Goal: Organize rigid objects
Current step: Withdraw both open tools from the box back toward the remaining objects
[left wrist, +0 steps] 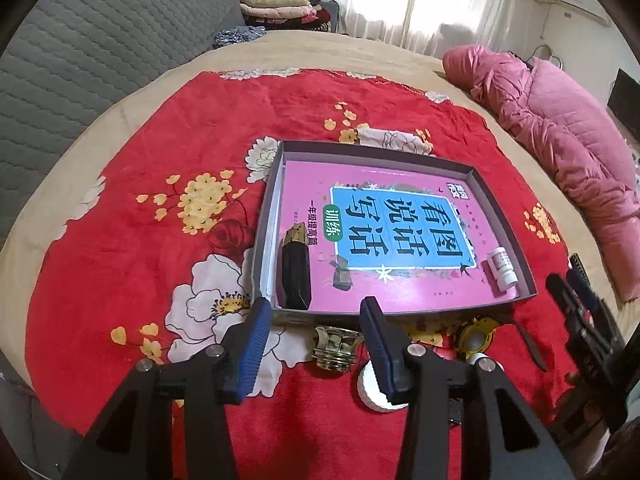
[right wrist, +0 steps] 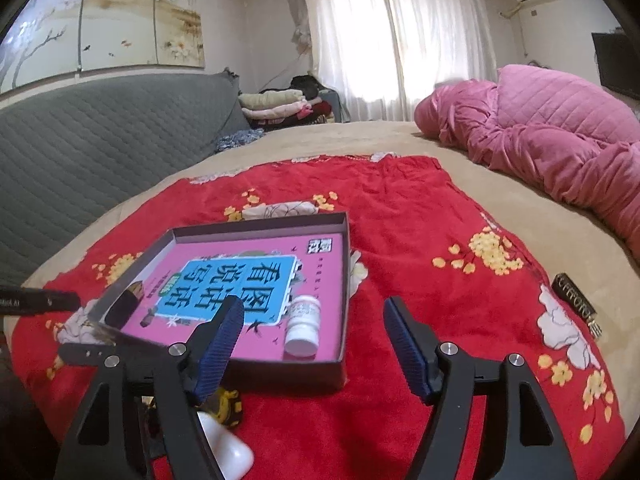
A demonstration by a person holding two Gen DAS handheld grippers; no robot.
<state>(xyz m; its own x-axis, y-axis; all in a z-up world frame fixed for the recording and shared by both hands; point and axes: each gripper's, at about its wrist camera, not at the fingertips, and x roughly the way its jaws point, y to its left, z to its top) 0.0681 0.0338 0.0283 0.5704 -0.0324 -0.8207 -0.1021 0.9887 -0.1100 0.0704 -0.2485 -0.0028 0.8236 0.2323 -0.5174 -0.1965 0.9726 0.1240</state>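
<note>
A shallow dark box (left wrist: 500,176) (right wrist: 344,360) lies on a red floral blanket and holds a pink book (left wrist: 400,220) (right wrist: 248,280), a dark faceted bottle (left wrist: 295,272) (right wrist: 124,304) and a small white pill bottle (left wrist: 502,268) (right wrist: 303,326). My left gripper (left wrist: 316,344) is open and empty, just short of the box's near edge, above a clear glass jar (left wrist: 334,346) and a white round lid (left wrist: 370,386). My right gripper (right wrist: 312,344) is open and empty, over the box's near right corner. A yellow-black object (left wrist: 478,334) (right wrist: 226,404) and a white object (right wrist: 230,448) lie near the box.
A dark pen-like piece (left wrist: 528,340) lies right of the box. A black labelled comb-like item (right wrist: 576,306) lies at the blanket's right edge. A pink quilt (left wrist: 560,132) (right wrist: 540,148) is heaped at the right; a grey headboard (left wrist: 80,60) stands on the left.
</note>
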